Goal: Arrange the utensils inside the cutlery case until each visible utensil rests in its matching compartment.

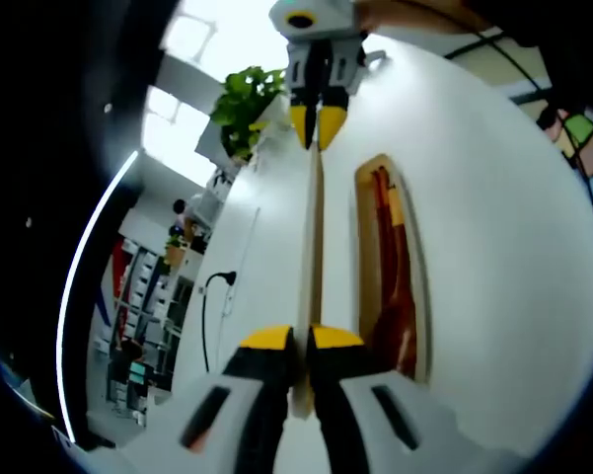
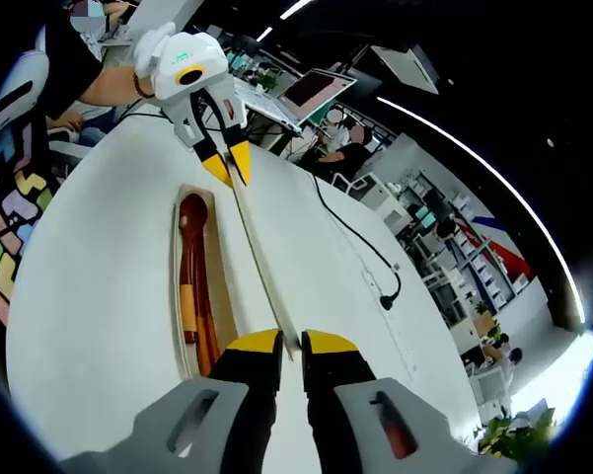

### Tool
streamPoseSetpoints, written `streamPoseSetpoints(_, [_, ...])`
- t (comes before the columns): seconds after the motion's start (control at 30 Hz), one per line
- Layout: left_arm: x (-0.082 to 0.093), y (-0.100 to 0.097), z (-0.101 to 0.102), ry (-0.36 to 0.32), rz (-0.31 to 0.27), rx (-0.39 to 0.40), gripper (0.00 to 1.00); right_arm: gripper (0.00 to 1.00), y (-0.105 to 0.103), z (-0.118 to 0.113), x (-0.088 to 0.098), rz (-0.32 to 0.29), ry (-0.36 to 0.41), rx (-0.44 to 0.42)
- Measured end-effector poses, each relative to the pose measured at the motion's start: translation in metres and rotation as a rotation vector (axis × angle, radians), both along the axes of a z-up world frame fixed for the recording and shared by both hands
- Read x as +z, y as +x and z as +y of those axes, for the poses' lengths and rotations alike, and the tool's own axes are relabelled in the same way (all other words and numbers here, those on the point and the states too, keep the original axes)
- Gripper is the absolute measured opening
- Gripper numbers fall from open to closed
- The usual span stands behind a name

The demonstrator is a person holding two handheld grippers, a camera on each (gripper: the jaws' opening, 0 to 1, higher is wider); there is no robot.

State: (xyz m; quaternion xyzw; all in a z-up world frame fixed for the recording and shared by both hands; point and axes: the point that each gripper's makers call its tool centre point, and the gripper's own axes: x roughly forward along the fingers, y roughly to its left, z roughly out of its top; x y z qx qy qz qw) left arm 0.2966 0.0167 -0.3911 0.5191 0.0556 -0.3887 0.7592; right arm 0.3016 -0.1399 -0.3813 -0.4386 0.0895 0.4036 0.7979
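A long, thin pale wooden board [image 1: 313,247] is held edge-on above the white table [image 1: 493,247], one gripper at each end. My left gripper [image 1: 301,341] is shut on its near end in the left gripper view, and my right gripper [image 1: 317,120] pinches the far end. In the right gripper view the same board [image 2: 261,257] runs from my right gripper [image 2: 294,344] up to my left gripper [image 2: 227,165]. Beside the board lies the open wooden cutlery case [image 1: 362,207] [image 2: 176,247], holding reddish-brown wooden utensils [image 1: 387,267], among them a spoon [image 2: 191,222].
A black cable [image 2: 360,242] [image 1: 209,306] trails over the table on the board's other side. A green plant [image 1: 245,104] stands past the table's end. A person's hand [image 2: 128,84] holds the left gripper. Seated people and a screen [image 2: 311,94] are behind.
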Motion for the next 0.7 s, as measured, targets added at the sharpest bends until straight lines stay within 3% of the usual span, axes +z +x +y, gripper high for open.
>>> streamPoseSetpoints(0.1, [0.0,-0.006,-0.004,-0.01,-0.002,-0.004,0.06,0.06,-0.007,-0.003,-0.004,-0.046,-0.072,-0.005])
streamPoseSetpoints(0.2, [-0.002,-0.008,-0.004,-0.026,0.001,0.001,0.06,0.06,-0.013,-0.003,-0.006,-0.066,-0.089,-0.009])
streamPoseSetpoints(0.7, [-0.011,-0.016,-0.004,-0.106,-0.021,0.036,0.08,0.06,-0.021,-0.004,-0.018,-0.047,-0.041,-0.039])
